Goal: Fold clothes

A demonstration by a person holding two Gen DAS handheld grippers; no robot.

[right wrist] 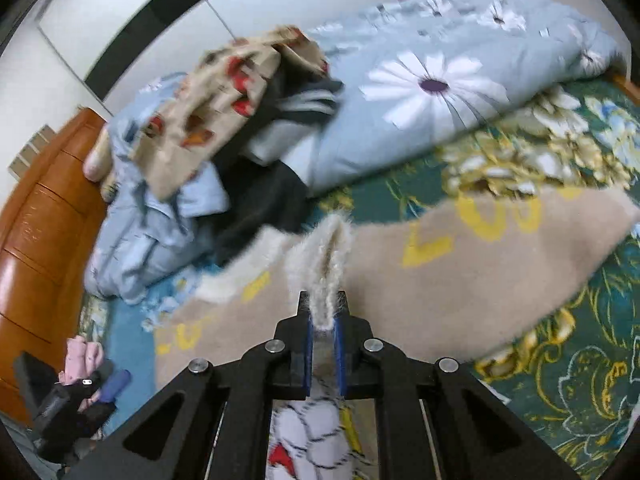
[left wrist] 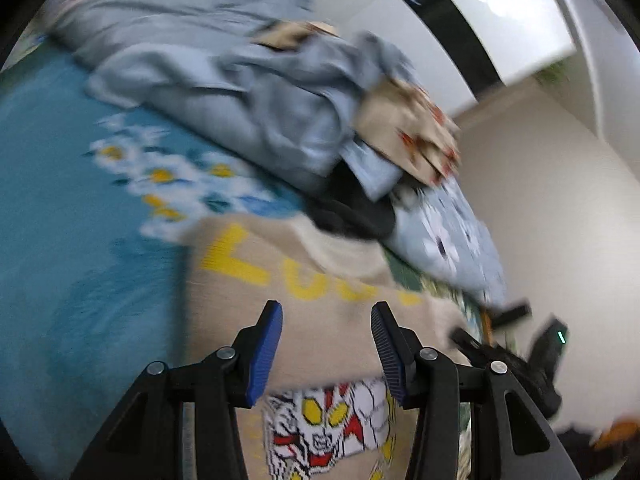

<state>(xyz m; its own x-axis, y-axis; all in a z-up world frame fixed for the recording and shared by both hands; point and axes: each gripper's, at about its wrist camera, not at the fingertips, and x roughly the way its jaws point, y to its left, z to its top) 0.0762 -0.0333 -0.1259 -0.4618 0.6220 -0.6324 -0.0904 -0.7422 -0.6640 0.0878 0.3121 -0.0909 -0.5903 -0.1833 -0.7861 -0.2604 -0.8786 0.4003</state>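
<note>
Beige fuzzy sweater (right wrist: pixel 460 280) with yellow lettering and a cartoon hero print lies spread on the bed, over a teal floral blanket (right wrist: pixel 560 360). Seen from the right wrist, the right gripper (right wrist: pixel 324 320) is clamped on a pale, furry fold of the sweater's edge, the cloth standing up in a ridge between the blue pads (right wrist: pixel 308 344). No earlier picture is at hand to show how the jaws got there.

From the left wrist the left gripper (left wrist: pixel 326 320) hangs over the sweater (left wrist: pixel 320 320) with its jaws parted and nothing pinched between the blue pads (left wrist: pixel 266 352); the hero print shows just below them. This blurred view also catches the right gripper (left wrist: pixel 516 316) at the sweater's right side.

Only the right wrist view shows the orange wooden headboard (right wrist: pixel 44 208), a pink garment (right wrist: pixel 82 356) at lower left, and the big white daisy on the pale-blue quilt (right wrist: pixel 440 88).

Both views show the heap of unfolded clothes (right wrist: pixel 200 140) beyond the sweater: light-blue pieces, a dark one, and a tan patterned piece on top. The white wardrobe (left wrist: pixel 460 12) stands behind.
</note>
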